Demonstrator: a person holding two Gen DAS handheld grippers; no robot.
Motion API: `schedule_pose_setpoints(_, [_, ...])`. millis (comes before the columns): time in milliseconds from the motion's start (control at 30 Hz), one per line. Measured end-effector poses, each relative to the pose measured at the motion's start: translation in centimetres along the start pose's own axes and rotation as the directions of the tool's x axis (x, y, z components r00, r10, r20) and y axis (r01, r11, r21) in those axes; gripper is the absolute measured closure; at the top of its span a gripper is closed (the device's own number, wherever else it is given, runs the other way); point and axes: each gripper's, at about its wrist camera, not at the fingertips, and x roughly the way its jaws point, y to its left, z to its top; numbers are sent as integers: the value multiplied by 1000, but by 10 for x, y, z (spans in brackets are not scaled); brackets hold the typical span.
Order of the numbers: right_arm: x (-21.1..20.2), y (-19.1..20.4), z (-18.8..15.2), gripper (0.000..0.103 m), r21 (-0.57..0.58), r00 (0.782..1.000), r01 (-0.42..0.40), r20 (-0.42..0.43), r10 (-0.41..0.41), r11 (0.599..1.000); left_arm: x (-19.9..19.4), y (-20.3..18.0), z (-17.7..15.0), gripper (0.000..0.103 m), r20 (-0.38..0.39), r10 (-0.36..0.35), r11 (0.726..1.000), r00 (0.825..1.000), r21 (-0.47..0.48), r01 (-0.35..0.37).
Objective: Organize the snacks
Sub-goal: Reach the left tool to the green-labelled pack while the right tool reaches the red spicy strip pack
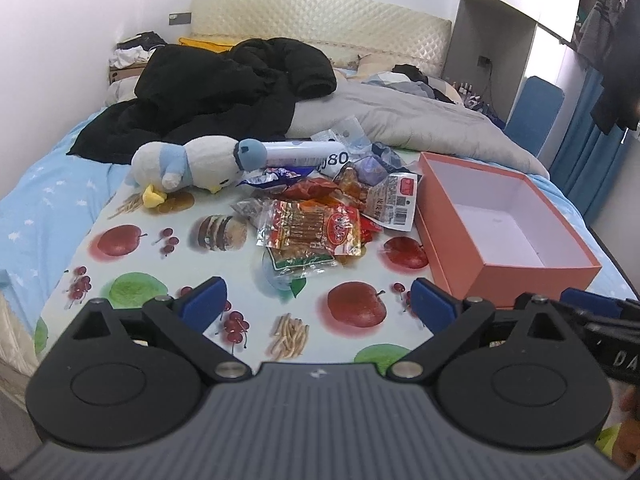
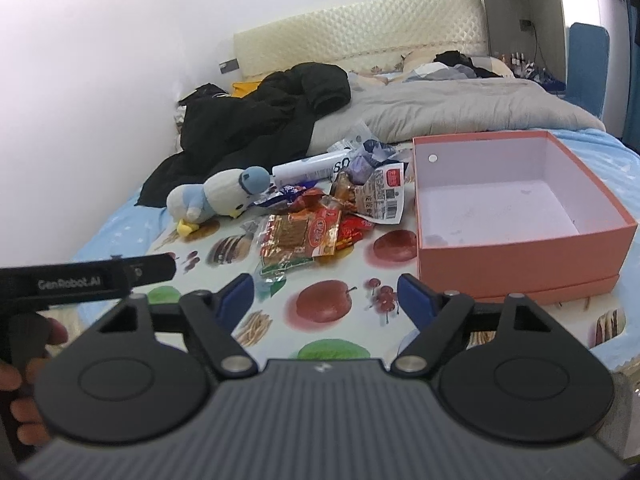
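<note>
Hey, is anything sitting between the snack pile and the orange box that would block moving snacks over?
Nothing visible. The snack pile lies just left of the box, with only bare fruit-print cloth between them. The box is open-topped and empty. The plush penguin sits on the pile's far side.

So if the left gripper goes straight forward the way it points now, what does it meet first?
Probably the snack pile: the left gripper, jaws open and empty, points at the green-edged packet under the red-striped snack bag. Only the fruit-print cloth lies before it. Depth is uncertain.
</note>
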Motion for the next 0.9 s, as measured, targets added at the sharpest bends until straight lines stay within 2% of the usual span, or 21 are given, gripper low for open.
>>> schedule_pose_setpoints(167, [12,-4,5,24,32,1000,-9,-20,10,999,16,10,-5,3,-25,-4,1000,1000,-18,4])
schedule_pose_setpoints(433, [35,4,12,24,-13,998,-43,-43,43,999,46,21,-14,3,-25,28,999,999,-15,-29])
schedule_pose_setpoints(667, [66,11,27,24,-27,996,-75,-53,74,997,78,39,-17,3,-32,55,993,998,-105,-58])
schedule_pose_setpoints(800, [82,17,32,24,-75,996,-85,-38,82,994,97,49,-20,3,-33,50,992,998,-116,-54])
schedule_pose_setpoints(900, [100,17,27,24,-85,995,-81,-59,76,993,116,60,-21,3,-37,39,990,999,-136,-43])
